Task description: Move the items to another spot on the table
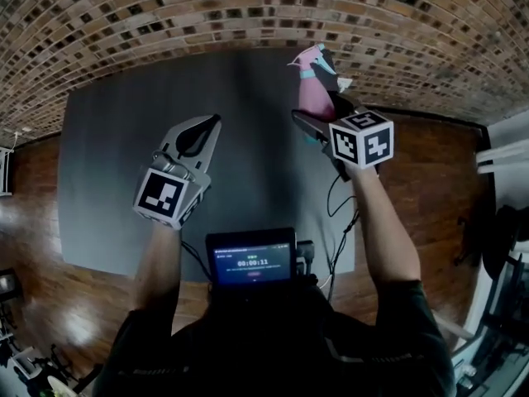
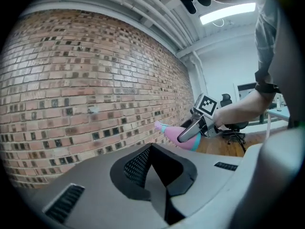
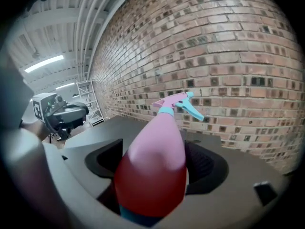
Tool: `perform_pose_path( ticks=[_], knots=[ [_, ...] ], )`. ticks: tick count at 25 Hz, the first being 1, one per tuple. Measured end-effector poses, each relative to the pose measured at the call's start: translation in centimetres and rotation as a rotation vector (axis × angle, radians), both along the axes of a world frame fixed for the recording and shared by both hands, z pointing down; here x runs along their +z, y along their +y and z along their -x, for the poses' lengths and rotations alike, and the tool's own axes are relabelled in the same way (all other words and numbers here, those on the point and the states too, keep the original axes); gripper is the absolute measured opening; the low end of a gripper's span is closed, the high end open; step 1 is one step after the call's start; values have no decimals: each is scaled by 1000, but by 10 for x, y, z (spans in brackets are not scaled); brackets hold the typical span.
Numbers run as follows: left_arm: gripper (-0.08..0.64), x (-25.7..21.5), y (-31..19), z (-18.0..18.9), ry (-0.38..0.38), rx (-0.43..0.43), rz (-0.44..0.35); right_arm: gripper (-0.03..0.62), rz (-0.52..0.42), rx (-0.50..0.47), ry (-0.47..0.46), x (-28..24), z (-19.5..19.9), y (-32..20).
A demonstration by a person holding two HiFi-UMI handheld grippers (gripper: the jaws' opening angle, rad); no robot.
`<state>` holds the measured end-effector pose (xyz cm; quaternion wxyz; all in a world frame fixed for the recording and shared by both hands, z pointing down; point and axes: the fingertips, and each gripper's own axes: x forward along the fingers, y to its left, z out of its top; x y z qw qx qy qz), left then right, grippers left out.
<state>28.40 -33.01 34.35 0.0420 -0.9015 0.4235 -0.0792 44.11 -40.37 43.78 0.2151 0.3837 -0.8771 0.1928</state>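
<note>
A pink spray bottle [image 1: 313, 96] with a teal trigger and reddish liquid in its lower part hangs over the back right of the dark grey table [image 1: 116, 139]. My right gripper [image 1: 321, 116] is shut on its body, one jaw on each side. In the right gripper view the bottle [image 3: 155, 151] fills the space between the jaws and its nozzle points toward the brick wall. My left gripper [image 1: 212, 125] hovers over the middle of the table, shut, with nothing in it. The left gripper view shows its jaws meeting, with the bottle [image 2: 172, 132] and the right gripper [image 2: 191, 129] beyond them.
A brick wall [image 1: 165, 23] runs along the table's far edge. Wooden floor [image 1: 430, 197] lies to the right and left. A small screen [image 1: 252, 259] sits at my chest, with cables [image 1: 337, 197] trailing over the table's right edge. Office chairs [image 2: 233, 128] stand far off.
</note>
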Motion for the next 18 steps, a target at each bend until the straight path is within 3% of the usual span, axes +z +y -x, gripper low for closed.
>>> perform_pose_path(
  ticks=[11,18],
  knots=[
    [-3,83,-59,23,18,-54,107,416,285,-18,103,132,20,-30],
    [-3,128,-84,25,22,-74,171,416,395,-22,149,188,20,-39]
  ],
)
